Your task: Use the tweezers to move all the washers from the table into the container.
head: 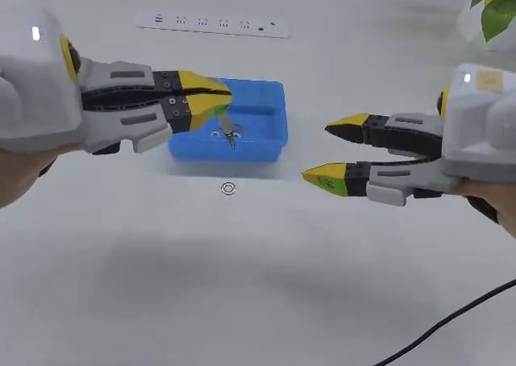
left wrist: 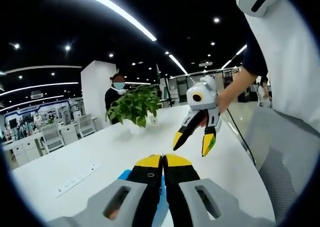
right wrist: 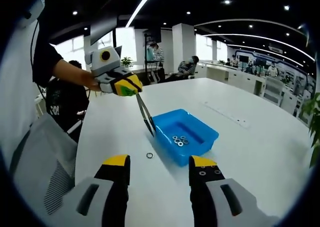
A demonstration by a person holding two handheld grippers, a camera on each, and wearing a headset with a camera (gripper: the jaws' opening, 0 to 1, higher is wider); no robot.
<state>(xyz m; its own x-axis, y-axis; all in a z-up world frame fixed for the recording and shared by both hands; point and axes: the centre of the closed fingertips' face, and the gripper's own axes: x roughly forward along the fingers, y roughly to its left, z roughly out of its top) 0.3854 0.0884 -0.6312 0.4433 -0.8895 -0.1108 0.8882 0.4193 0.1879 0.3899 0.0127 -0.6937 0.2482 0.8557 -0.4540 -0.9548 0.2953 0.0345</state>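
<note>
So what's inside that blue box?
A small cluster of washers lies on the floor of the blue container. From the head view, the left gripper and its tweezers cover part of the inside.

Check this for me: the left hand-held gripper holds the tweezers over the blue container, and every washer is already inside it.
Not every washer. One washer lies on the table, just outside the blue container, as the head view shows. The rest holds: the left hand-held gripper holds the tweezers over the container, with other washers inside it.
</note>
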